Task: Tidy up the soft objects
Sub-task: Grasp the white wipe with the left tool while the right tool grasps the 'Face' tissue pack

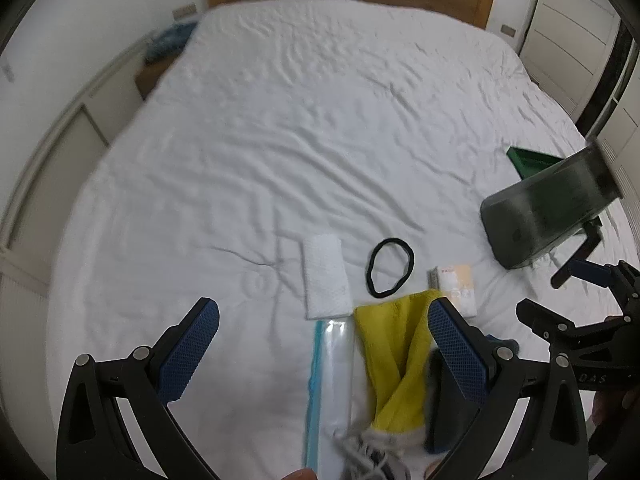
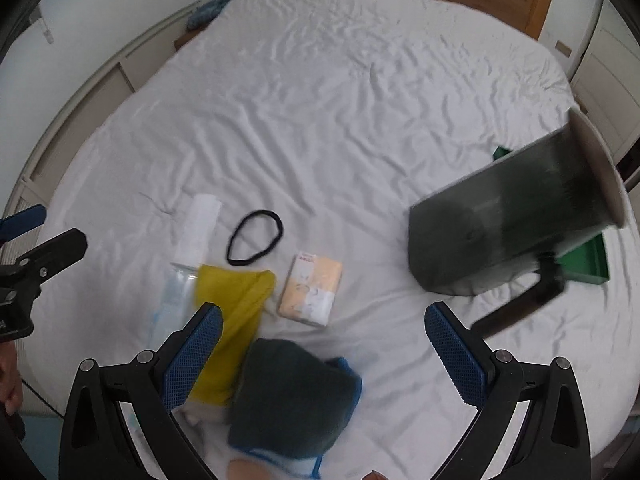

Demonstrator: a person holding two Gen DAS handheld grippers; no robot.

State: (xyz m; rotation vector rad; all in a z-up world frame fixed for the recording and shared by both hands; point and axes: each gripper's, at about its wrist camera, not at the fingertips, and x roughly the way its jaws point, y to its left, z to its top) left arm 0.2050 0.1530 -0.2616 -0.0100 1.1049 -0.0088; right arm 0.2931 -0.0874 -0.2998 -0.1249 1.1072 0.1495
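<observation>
Soft things lie on the white bed [image 1: 280, 140] ahead of both grippers. Left gripper [image 1: 324, 354] has its fingers spread wide, holding nothing; between them lie a clear zip bag [image 1: 334, 380] and a yellow cloth [image 1: 390, 356], with a white folded cloth [image 1: 325, 278] and a black hair band [image 1: 390, 267] just beyond. Right gripper [image 2: 324, 354] is equally wide and empty, a dark teal cloth [image 2: 294, 398] between its fingers, a tissue pack [image 2: 312, 290] ahead, and a blurred dark bin [image 2: 508, 216] beyond its right finger.
</observation>
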